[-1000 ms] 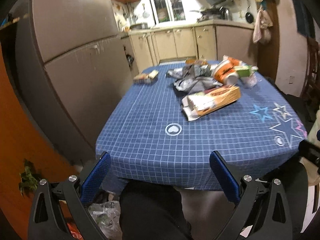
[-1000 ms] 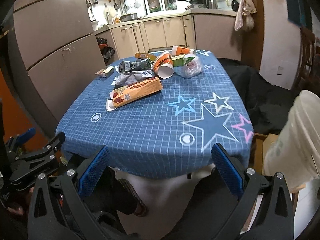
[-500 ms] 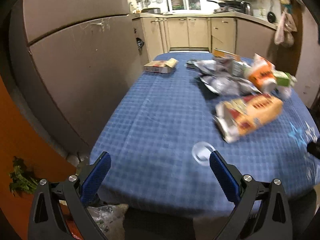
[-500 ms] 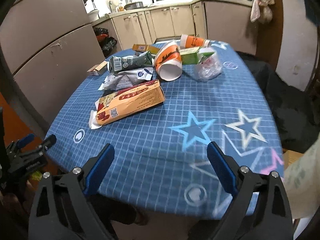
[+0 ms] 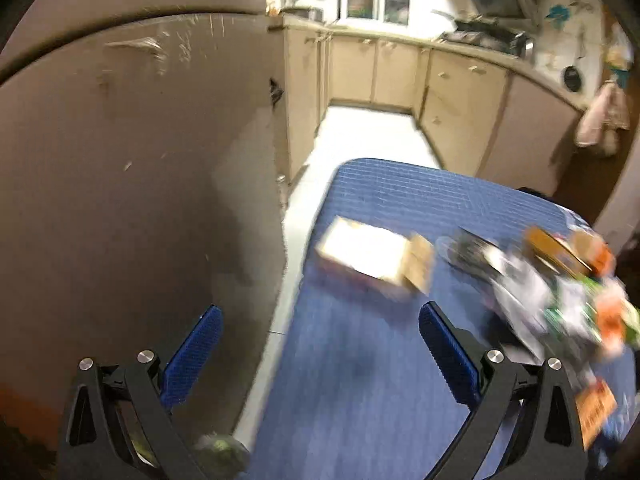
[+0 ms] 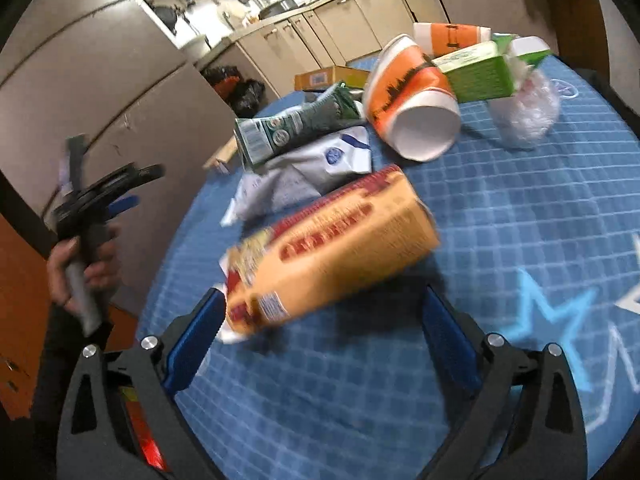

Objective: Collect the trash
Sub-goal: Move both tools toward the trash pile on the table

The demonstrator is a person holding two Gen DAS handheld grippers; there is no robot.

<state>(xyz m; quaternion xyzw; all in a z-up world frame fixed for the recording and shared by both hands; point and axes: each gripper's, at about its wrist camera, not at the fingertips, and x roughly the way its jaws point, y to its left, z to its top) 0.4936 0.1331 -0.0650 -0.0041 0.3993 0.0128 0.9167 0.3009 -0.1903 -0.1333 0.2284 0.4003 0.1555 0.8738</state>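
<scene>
Trash lies on a blue checked tablecloth (image 6: pixel 520 208). In the right wrist view my right gripper (image 6: pixel 320 320) is open, its jaws on either side of the near end of a yellow and red carton (image 6: pixel 332 252). Behind it lie white wrappers (image 6: pixel 304 176), a green pouch (image 6: pixel 296 128), an orange paper cup (image 6: pixel 412 104), a green carton (image 6: pixel 476 76) and a clear plastic bag (image 6: pixel 528 108). My left gripper (image 5: pixel 320 336) is open and empty above the table's left edge, short of a small flat cardboard box (image 5: pixel 372 256). The left gripper also shows in the right wrist view (image 6: pixel 100 196).
A tall grey fridge (image 5: pixel 140 160) stands close to the table's left side, with a narrow strip of floor (image 5: pixel 288 264) between. Beige kitchen cabinets (image 5: pixel 400 76) line the far wall. A second orange cup (image 6: pixel 452 36) and a flat box (image 6: pixel 332 76) lie at the far table end.
Both grippers have moved forward over the table. The right one has closed in on the yellow carton. The left one has swung left toward the small box and the fridge.
</scene>
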